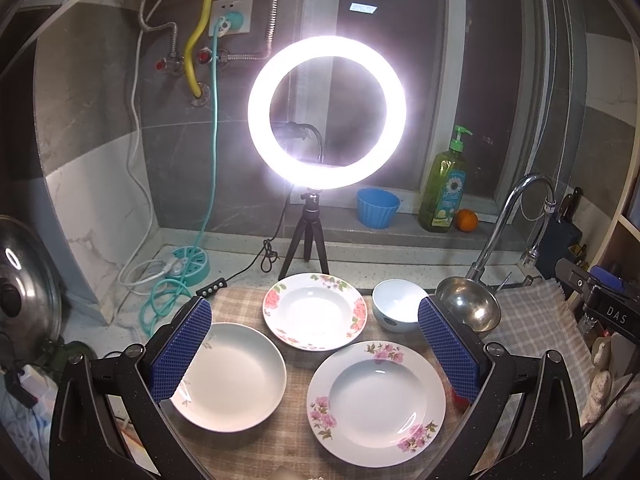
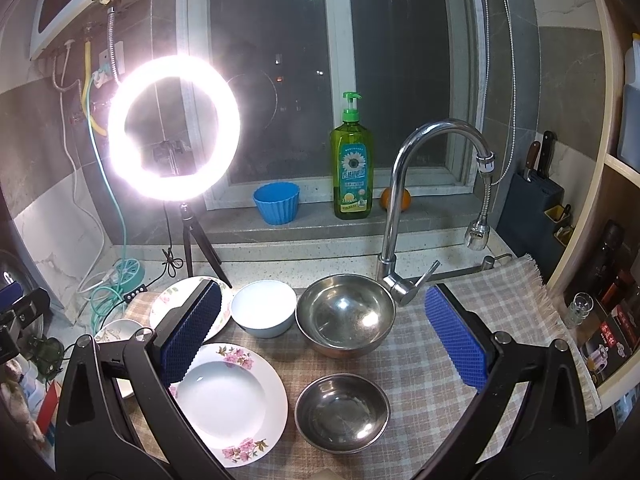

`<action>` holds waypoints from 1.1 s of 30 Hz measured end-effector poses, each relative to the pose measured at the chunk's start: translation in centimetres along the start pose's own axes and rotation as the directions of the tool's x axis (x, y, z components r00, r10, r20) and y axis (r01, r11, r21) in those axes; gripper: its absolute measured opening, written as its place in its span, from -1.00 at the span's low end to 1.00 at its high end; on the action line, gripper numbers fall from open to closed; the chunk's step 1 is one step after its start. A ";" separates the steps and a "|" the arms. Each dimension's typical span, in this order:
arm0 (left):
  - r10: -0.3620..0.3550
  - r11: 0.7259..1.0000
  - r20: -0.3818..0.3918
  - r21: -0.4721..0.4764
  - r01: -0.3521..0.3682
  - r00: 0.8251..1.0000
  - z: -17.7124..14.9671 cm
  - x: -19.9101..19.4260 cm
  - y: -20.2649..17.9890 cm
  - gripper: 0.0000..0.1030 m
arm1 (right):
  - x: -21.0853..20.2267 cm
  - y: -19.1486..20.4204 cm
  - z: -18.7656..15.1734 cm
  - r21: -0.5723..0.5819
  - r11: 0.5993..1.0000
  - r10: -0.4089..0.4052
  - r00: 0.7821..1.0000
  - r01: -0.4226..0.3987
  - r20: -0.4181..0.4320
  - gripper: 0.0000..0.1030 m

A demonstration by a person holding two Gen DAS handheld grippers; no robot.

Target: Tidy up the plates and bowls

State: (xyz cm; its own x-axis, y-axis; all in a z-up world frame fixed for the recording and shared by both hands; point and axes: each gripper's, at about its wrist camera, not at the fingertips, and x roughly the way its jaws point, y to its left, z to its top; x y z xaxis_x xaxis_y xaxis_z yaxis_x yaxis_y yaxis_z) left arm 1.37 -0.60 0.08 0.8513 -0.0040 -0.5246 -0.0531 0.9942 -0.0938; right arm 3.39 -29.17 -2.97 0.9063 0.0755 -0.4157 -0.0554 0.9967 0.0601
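On a checked cloth (image 1: 296, 356) lie three plates: a plain white one (image 1: 236, 378) at left, a red-flowered one (image 1: 315, 311) behind, and a pink-flowered one (image 1: 376, 398) in front. A white bowl (image 1: 396, 304) stands beside a large steel bowl (image 1: 470, 304). My left gripper (image 1: 316, 344) hangs open above the plates, holding nothing. In the right wrist view, the large steel bowl (image 2: 346, 314), a small steel bowl (image 2: 342, 412), the white bowl (image 2: 264, 308) and the pink-flowered plate (image 2: 232, 402) show. My right gripper (image 2: 324, 332) is open above the steel bowls.
A lit ring light (image 1: 326, 112) on a tripod stands behind the plates. A faucet (image 2: 400, 208) rises behind the steel bowls. A blue cup (image 2: 277, 203), a soap bottle (image 2: 351, 160) and an orange (image 1: 466, 220) sit on the sill. A knife block (image 2: 532, 200) is at right.
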 end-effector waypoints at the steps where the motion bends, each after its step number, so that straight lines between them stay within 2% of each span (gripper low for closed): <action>1: -0.001 1.000 -0.001 0.002 0.001 1.000 0.0 0.0 0.0 0.99 | 0.0 0.0 -0.1 -0.001 1.000 0.000 1.000 0.000 0.000 1.00; 33: -0.012 1.000 -0.016 0.016 0.013 1.000 0.3 1.2 -0.5 0.99 | 0.7 0.4 0.1 -0.006 1.000 -0.001 1.000 0.000 -0.011 1.00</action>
State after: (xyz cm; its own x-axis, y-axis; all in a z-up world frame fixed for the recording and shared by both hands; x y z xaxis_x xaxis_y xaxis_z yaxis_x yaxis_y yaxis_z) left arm 2.52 -1.09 -0.26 0.8437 -0.0180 -0.5365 -0.0342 0.9956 -0.0872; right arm 4.11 -28.70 -3.12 0.9019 0.0753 -0.4254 -0.0576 0.9969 0.0543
